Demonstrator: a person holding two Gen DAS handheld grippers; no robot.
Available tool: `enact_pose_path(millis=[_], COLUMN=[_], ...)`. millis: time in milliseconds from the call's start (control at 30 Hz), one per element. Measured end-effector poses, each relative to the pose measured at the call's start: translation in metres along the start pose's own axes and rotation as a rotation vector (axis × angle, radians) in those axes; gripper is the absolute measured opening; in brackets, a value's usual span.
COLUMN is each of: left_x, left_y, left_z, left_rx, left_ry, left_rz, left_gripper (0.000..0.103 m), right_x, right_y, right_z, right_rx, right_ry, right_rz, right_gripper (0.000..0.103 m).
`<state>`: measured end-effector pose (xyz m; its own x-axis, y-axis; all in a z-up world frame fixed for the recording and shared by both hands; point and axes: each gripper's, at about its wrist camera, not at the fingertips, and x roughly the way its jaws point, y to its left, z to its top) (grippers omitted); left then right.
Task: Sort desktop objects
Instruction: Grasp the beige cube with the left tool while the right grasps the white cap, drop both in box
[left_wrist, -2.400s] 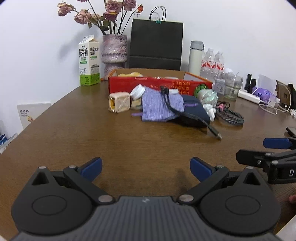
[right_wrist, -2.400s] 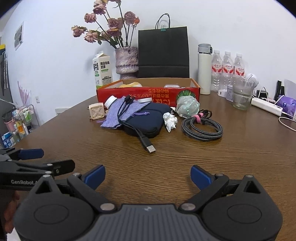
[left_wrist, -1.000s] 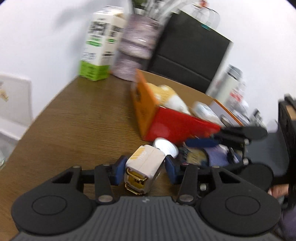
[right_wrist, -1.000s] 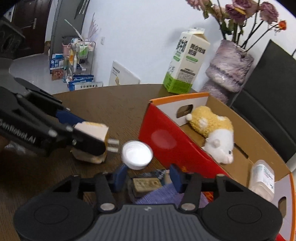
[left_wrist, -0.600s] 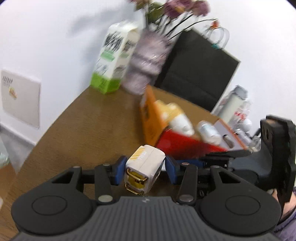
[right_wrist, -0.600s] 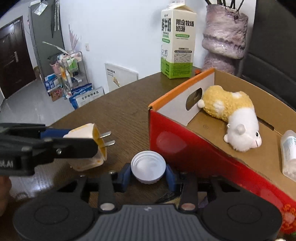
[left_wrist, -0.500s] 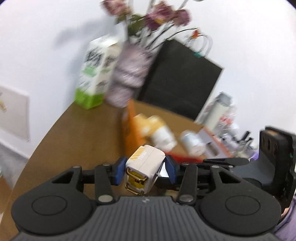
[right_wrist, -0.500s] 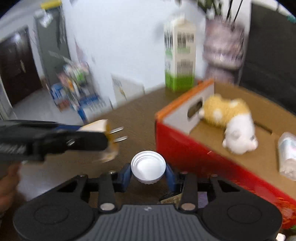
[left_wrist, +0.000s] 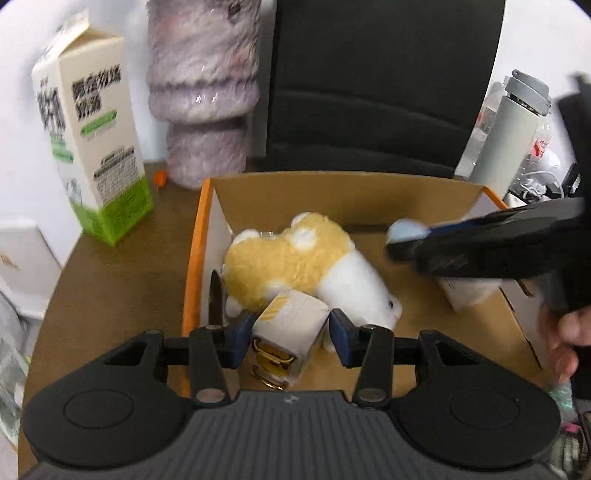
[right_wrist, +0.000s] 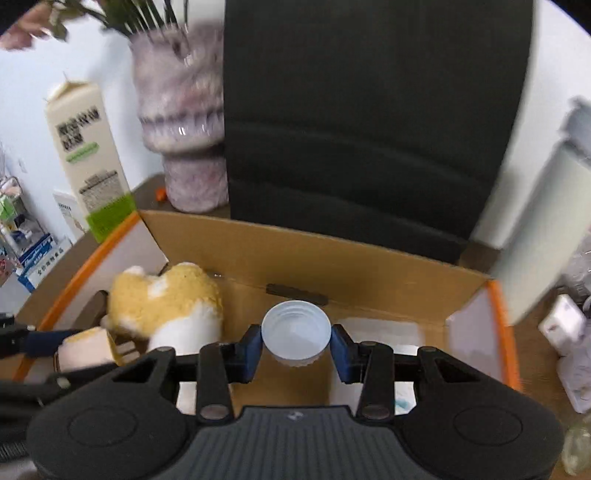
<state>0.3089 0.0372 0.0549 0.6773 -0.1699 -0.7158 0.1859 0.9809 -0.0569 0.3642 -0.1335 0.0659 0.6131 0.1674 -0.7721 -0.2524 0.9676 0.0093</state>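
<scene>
My left gripper is shut on a cream plug adapter with brass prongs and holds it over the left end of the open cardboard box. My right gripper is shut on a white bottle cap and holds it above the box's middle. The right gripper also shows in the left wrist view, with the cap at its tip. A yellow and white plush toy lies inside the box, also seen in the right wrist view.
A milk carton and a purple vase stand behind the box on the left. A black paper bag stands behind it. A white flask stands at the right. A white container lies in the box's right end.
Both grippers have moved forward from beside the box's left corner to above its open inside, each carrying its object. The view now looks down into the box.
</scene>
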Motion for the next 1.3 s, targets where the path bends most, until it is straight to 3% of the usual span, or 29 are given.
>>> enact_pose_path(millis=[100,233,333,433,500,733,833,1067,1300], left_x=[0.004,0.001,-0.016,-0.040,-0.060,-0.116,-0.132,-0.174,-0.207], left_y=[0.002,0.000,0.000,0.002,0.004,0.013,0.014,-0.008,-0.048], left_z=[0.004,0.011,0.016,0.021,0.021,-0.003,-0.015,-0.054,-0.150], left_rx=[-0.034,-0.053,-0.075,-0.073,-0.083,-0.106,-0.146,-0.114,-0.051], left_ry=[-0.024,-0.012,-0.020,-0.039,-0.076,-0.090,-0.082,-0.155,-0.220], left_rz=[-0.013,-0.036,-0.059,-0.039,0.006,0.083,0.084,0.084,0.051], left_gripper=[0.058,0.061,0.068,0.080,0.096,0.101,0.101,0.103,0.103], right_x=[0.025,0.034,0.009,-0.027,-0.057,-0.145,-0.174,-0.214,-0.232], right_y=[0.011,0.006,-0.001,-0.010,-0.017,-0.054,-0.064,-0.049,-0.015], right_z=[0.002,0.000,0.002,0.004,0.001,-0.037,-0.062,-0.124,-0.217], right_rx=[-0.019,0.030,0.053,0.033,0.020,0.013,0.052,0.065,0.082], right_ry=[0.048,0.079,0.044,-0.009,-0.046,-0.126,-0.148,-0.200,-0.275], right_rz=[-0.022,0.003,0.016,-0.005,-0.037,-0.139,-0.154,-0.088,-0.002], right_gripper=[0.039,0.040,0.056,0.057,0.058,0.073,0.074,0.077,0.080])
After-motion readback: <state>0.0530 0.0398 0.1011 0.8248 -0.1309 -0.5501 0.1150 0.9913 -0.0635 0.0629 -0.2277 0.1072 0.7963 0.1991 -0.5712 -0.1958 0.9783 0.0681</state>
